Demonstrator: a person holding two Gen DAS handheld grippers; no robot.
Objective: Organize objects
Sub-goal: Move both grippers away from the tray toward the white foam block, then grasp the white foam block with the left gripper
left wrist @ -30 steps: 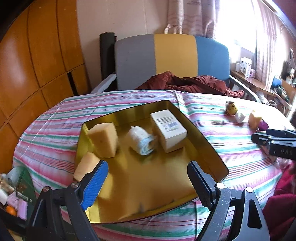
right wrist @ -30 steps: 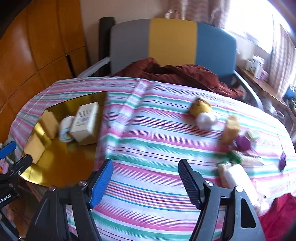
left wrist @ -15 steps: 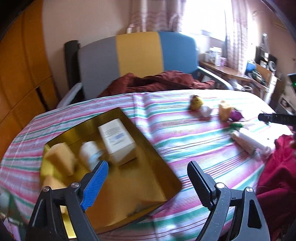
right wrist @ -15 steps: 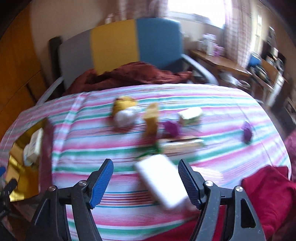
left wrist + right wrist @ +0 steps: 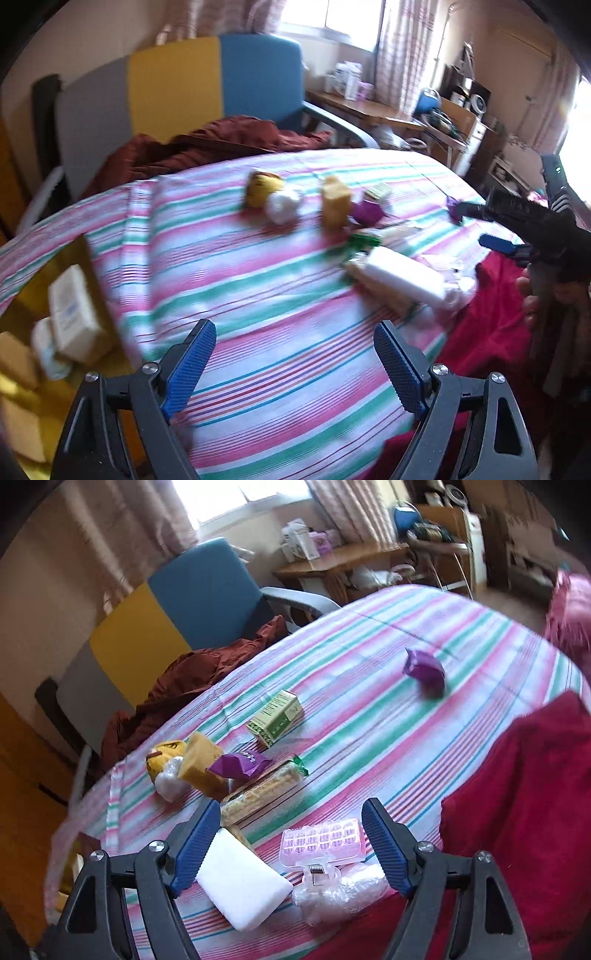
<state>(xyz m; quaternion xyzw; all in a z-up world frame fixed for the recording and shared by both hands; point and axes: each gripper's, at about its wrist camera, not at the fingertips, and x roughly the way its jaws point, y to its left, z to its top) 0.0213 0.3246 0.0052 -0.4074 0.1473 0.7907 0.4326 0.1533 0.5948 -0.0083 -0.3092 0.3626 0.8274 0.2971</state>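
My left gripper [image 5: 295,354] is open and empty above the striped tablecloth [image 5: 280,295], just right of the gold tray [image 5: 26,295]. That tray holds a white box [image 5: 72,314], a rolled cloth and sponges. My right gripper [image 5: 288,834] hangs over the table's near right part, and its jaws are opening. A pink compartment case [image 5: 323,843] lies on the cloth between them, and the pads do not touch it. A white block [image 5: 240,882] lies by the left finger, clear plastic wrap [image 5: 340,890] just below. In the left wrist view the right gripper [image 5: 480,229] shows at the right edge.
Loose on the cloth are a yellow toy [image 5: 164,758], a white ball [image 5: 170,784], a yellow sponge [image 5: 203,764], a purple packet [image 5: 238,766], a cracker pack [image 5: 262,794], a green box [image 5: 277,718] and another purple packet [image 5: 424,668]. Red cloth [image 5: 517,812] covers the near right edge. A chair [image 5: 207,590] stands behind.
Both views swung right. My left gripper left the tray for the bare cloth. My right gripper rolled and travelled to the pink case and white block, and its jaws spread wider.
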